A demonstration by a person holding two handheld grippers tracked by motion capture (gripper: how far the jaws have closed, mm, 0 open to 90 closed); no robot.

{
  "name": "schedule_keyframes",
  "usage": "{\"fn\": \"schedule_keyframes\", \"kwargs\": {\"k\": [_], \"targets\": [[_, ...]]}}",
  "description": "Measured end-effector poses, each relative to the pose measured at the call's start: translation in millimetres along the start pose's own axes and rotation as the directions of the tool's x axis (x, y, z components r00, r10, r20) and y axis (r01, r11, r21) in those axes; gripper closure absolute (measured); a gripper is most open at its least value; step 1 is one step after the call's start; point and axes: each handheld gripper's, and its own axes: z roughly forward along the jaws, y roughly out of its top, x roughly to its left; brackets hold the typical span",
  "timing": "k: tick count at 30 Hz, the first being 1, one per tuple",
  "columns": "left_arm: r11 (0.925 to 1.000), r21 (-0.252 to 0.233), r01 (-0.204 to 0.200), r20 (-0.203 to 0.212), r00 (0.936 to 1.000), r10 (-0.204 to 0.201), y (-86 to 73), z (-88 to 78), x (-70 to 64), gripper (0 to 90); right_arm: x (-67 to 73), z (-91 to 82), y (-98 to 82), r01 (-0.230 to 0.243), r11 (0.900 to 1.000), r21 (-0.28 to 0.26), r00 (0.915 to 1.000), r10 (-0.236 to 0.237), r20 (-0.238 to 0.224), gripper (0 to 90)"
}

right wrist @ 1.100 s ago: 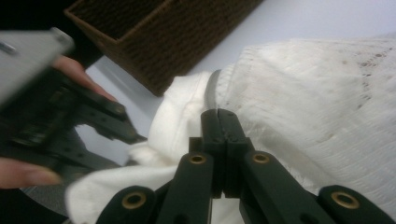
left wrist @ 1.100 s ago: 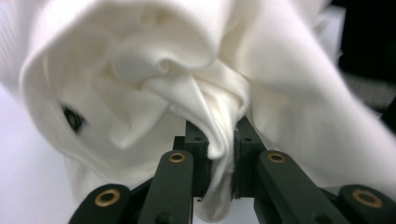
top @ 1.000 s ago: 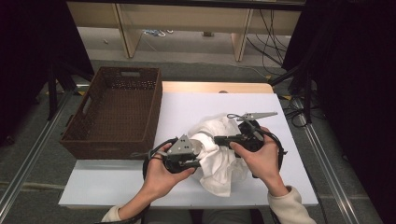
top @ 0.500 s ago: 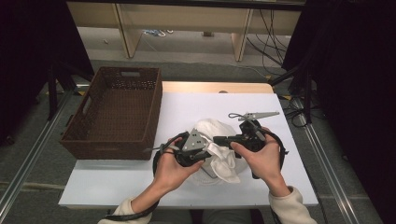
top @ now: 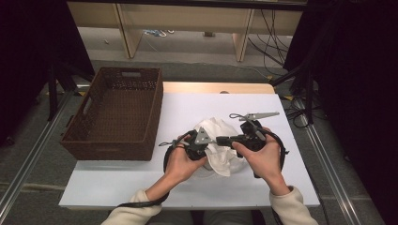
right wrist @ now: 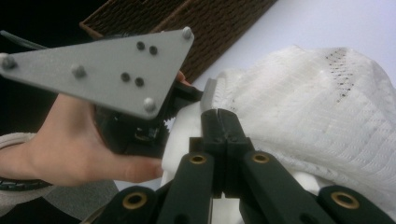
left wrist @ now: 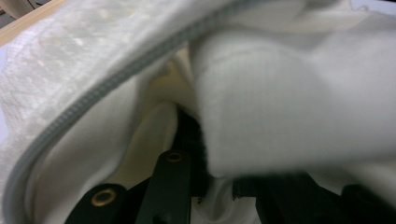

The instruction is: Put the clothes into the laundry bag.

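A white knitted garment (top: 220,154) with a grey-trimmed edge lies bunched in the middle of the white table (top: 141,187). My right gripper (top: 220,139) points left, its jaws shut on the garment's edge (right wrist: 212,93). In its own view the right gripper (right wrist: 218,116) has its tips pressed together against the cloth. My left gripper (top: 212,144), under its grey plate, comes in from the left and nearly meets the right one. A thick fold of cloth (left wrist: 289,102) sits between the jaws of the left gripper (left wrist: 205,140) and hides one of them.
A brown woven basket (top: 112,150) stands at the table's left edge, close behind the left hand, and appears as the basket (right wrist: 219,23) in the right gripper view. Dark stands and cables flank the table. A wooden frame lies beyond its far edge.
My left hand has moved right and sunk into the garment beside the right gripper. The cloth's hanging lower flap has drawn into a tighter bunch. The right hand has stayed put.
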Motion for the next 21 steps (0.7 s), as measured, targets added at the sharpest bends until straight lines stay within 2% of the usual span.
{"fn": "schedule_keyframes", "kwargs": {"k": [2, 4, 5, 7, 8, 9, 10, 11, 12, 14, 15, 17, 19, 20, 21], "targets": [[1.0000, -0.010, 0.000, 0.000, 1.0000, 0.000, -0.6, 2.3, 1.0, 77.9, -4.1, 1.5, 0.2, 0.018, 1.000, -0.006, 0.9998, -0.018, 0.006, 90.0], [0.9997, -0.019, -0.014, -0.003, 0.9999, 0.013, -1.8, 0.5, 0.4, 76.7, -4.2, 1.5, -0.5, -0.014, 1.000, 0.003, 0.9999, 0.014, 0.007, 90.0], [0.9995, -0.025, -0.017, 0.009, 0.9998, 0.017, -2.1, -3.7, 0.1, 74.6, -5.8, 0.9, -0.6, 0.011, 1.000, 0.001, 0.9997, -0.011, 0.023, 90.0], [0.9991, -0.041, -0.015, 0.032, 0.9994, 0.016, -2.7, -10.6, -0.7, 66.4, -5.2, -0.3, -0.3, 0.014, 1.000, -0.005, 0.9995, -0.014, 0.029, 90.0], [0.9989, -0.036, -0.030, 0.042, 0.9986, 0.032, -2.6, -15.3, -1.5, 60.0, -3.3, -1.4, 0.0, -0.006, 1.000, 0.002, 0.9995, 0.006, 0.032, 90.0], [0.9982, -0.049, -0.035, 0.053, 0.9979, 0.038, -3.0, -18.7, -3.7, 54.0, -4.7, -0.7, 0.3, 0.007, 1.000, -0.006, 0.9998, -0.007, 0.021, 90.0], [0.9980, -0.039, -0.051, 0.048, 0.9975, 0.053, -2.8, -23.8, -5.5, 48.0, -4.6, -0.7, 0.4, 0.005, 1.000, -0.005, 0.9998, -0.005, 0.021, 90.0], [0.9982, -0.038, -0.047, 0.042, 0.9980, 0.048, -3.6, -27.1, -7.4, 44.6, -4.7, -0.7, 0.3, 0.005, 1.000, -0.005, 0.9997, -0.005, 0.022, 90.0], [0.9973, -0.027, -0.068, 0.043, 0.9967, 0.069, -4.0, -30.4, -8.1, 41.9, -4.8, -0.7, 0.3, 0.007, 1.000, -0.006, 0.9997, -0.007, 0.021, 90.0], [0.9963, -0.021, -0.084, 0.047, 0.9953, 0.085, -5.3, -34.4, -9.9, 38.1, -4.0, -0.3, 0.6, 0.005, 1.000, -0.009, 0.9996, -0.005, 0.027, 90.0], [0.9964, -0.019, -0.083, 0.045, 0.9955, 0.084, -6.5, -36.3, -11.2, 36.6, -3.8, -1.0, 0.7, 0.011, 1.000, -0.006, 0.9991, -0.011, 0.040, 90.0], [0.9962, -0.019, -0.085, 0.061, 0.9945, 0.086, -7.4, -40.1, -13.6, 32.2, -3.2, -1.5, 0.5, 0.009, 1.000, -0.001, 0.9991, -0.009, 0.041, 90.0], [0.9959, -0.022, -0.087, 0.057, 0.9945, 0.088, -8.1, -47.6, -16.7, 29.5, -2.8, -1.7, 0.6, 0.003, 1.000, -0.004, 0.9990, -0.003, 0.044, 90.0], [0.9952, -0.042, -0.088, 0.063, 0.9939, 0.090, -8.4, -49.2, -18.2, 28.7, -3.4, -2.0, 0.6, 0.010, 1.000, -0.010, 0.9984, -0.010, 0.056, 90.0], [0.9941, -0.048, -0.097, 0.086, 0.9911, 0.101, -8.5, -53.7, -19.7, 27.6, -2.9, -2.0, 0.5, 0.000, 1.000, -0.006, 0.9987, 0.000, 0.050, 90.0]]}}
